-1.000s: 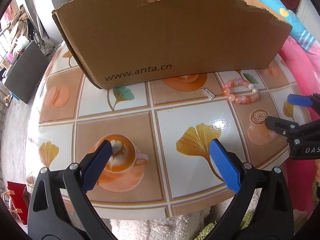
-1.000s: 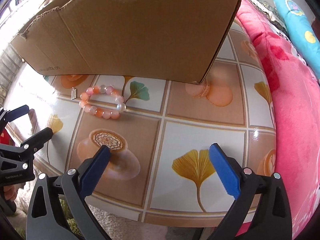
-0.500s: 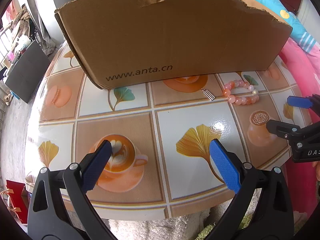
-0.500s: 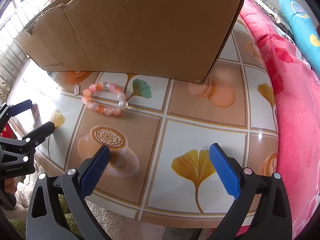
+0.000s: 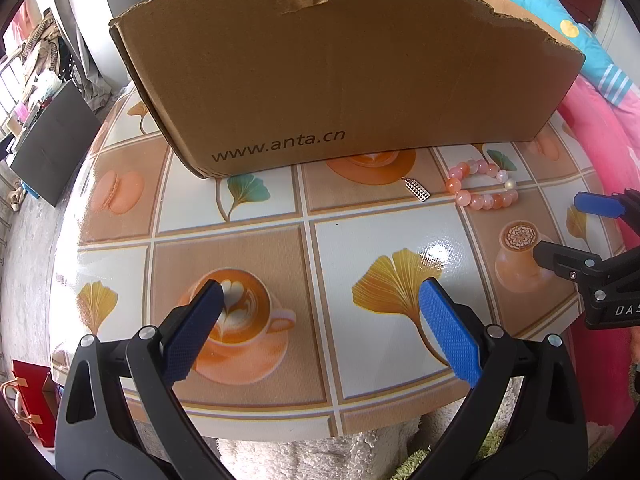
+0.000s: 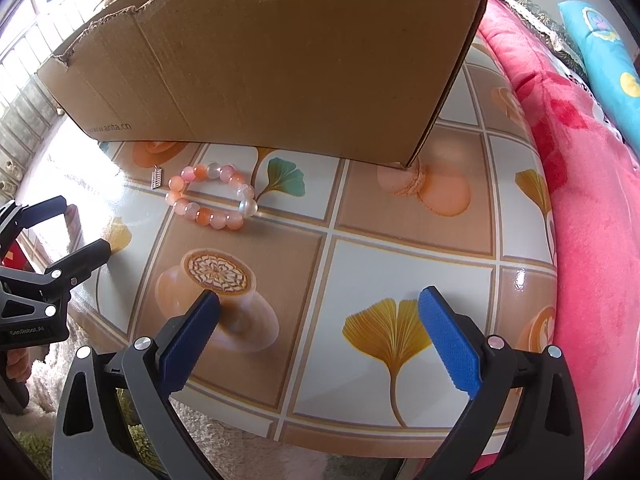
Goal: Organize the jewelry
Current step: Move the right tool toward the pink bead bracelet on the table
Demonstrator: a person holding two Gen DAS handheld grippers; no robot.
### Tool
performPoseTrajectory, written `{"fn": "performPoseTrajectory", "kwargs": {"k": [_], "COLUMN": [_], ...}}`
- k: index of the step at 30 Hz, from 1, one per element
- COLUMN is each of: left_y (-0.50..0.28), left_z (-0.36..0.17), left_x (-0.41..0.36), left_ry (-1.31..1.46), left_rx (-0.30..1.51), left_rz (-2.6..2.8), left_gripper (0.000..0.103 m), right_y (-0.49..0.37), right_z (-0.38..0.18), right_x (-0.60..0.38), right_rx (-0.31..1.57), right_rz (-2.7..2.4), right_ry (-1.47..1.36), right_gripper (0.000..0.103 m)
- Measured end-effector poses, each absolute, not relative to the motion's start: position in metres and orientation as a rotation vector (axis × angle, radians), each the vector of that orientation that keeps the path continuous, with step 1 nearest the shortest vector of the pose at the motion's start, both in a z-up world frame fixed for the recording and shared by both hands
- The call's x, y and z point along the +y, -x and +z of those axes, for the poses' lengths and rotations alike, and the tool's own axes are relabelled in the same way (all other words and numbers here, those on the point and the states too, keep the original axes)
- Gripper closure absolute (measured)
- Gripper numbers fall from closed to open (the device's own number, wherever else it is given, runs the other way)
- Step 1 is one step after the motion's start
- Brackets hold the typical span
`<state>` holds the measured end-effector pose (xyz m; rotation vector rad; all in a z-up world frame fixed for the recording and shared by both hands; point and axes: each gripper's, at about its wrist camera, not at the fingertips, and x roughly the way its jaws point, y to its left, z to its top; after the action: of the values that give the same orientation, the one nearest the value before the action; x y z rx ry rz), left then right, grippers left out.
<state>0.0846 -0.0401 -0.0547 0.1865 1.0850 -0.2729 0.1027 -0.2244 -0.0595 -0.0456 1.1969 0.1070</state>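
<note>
In front of me the table [image 5: 256, 216] wears a glossy cloth printed with ginkgo leaves, coffee cups and macarons. On it stands a big cardboard box [image 5: 344, 76] with a torn top edge, its near wall printed "www.anta.cn". To my right a pink blanket [image 6: 592, 208] runs along the table's edge. I hold my left gripper [image 5: 320, 330] over the near rim, jaws spread wide with nothing between them; my right gripper [image 6: 318, 330] is released the same way, and "DAS" shows on its body in the left view. The pink and orange bead bracelet [image 6: 210, 196] lies on the cloth just before the box. Beside it, apart, lies a small silver abacus charm [image 5: 416, 189].
</note>
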Motion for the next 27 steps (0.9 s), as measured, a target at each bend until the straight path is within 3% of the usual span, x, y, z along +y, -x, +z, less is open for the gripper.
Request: {"fn": "performPoseTrajectory", "kwargs": {"k": [10,18,27], "left_y": [-0.085,-0.085,-0.085], "left_z": [-0.056,-0.056,-0.057], "left_x": [-0.039,-0.039,-0.039], "left_ry": [-0.186,-0.186,-0.187], "left_rx": [1.085,1.084,1.083], "left_rz": [-0.273,-0.274,-0.274], "left_gripper": [0.008,0.008,0.008], "right_y": [-0.108,-0.122,-0.136], "right_z": [-0.035,-0.028,-0.037], "right_x": [-0.213,-0.208,-0.216], "right_rx": [1.104,1.05,1.049], "right_rz": [0.117,0.101,0.081], "right_ry": [0.032,-0.04,-0.07], "right_gripper": [0.007,0.025,0.053]}}
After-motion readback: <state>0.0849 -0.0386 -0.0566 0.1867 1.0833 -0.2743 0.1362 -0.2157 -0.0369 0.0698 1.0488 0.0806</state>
